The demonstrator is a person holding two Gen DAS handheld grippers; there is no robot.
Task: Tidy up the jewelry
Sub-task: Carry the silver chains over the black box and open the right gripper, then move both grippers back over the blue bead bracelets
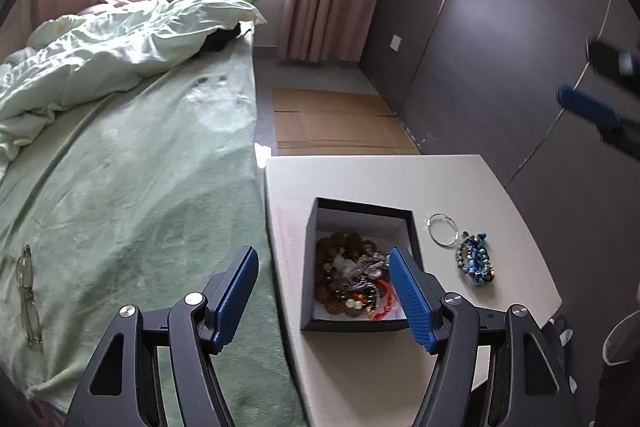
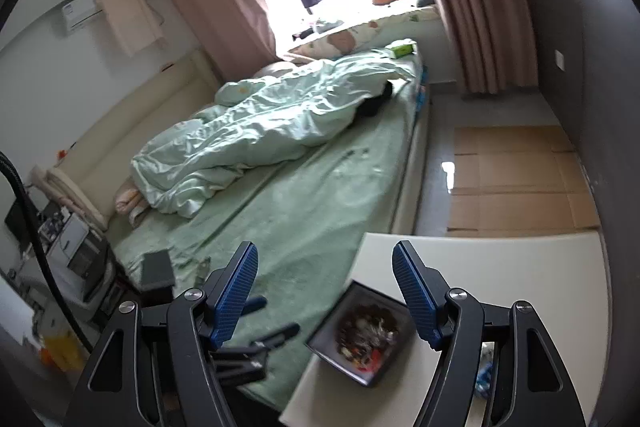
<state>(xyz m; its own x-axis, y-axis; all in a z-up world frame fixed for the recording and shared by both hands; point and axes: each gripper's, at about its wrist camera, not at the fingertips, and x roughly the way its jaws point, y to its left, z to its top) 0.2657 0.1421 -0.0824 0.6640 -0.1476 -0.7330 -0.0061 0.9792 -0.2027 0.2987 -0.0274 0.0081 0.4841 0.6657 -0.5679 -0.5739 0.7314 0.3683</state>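
On my left cam I've got the left gripper point(image 1: 322, 293) spread wide, blue ribbed pads apart, nothing between them. Its right pad sits over the near-right corner of the open black square box w/ white lining point(image 1: 320, 223), its left pad over the green plush bed cover point(image 1: 140, 187). The box stands on the white tabletop point(image 1: 360, 179) just beside the bed edge and holds a tangled heap of jewelry point(image 1: 352, 275): brown bead strands, silver chain, pale green beads, a red piece near the front.

Outside the box, to its right on the tabletop, I see a thin silver wire bangle point(image 1: 442, 229), and just beside that a bunch of blue and turquoise bead bracelets point(image 1: 476, 261). Both lie apart from the box.

Right gripper point(image 2: 324, 291) also wide, empty, held higher up above the box; in the left cam one blue pad of it shows blurred at upper right point(image 1: 588, 105). From the right cam the box point(image 2: 320, 341) is below, between the fingers, somewhat blurred.

Also on the bed: clear-framed eyeglasses point(image 1: 28, 299), folded, at the left; a rumpled pale green duvet point(image 1: 100, 47) further back. Flattened brown cardboard point(image 1: 336, 119) lies on the floor beyond the table.
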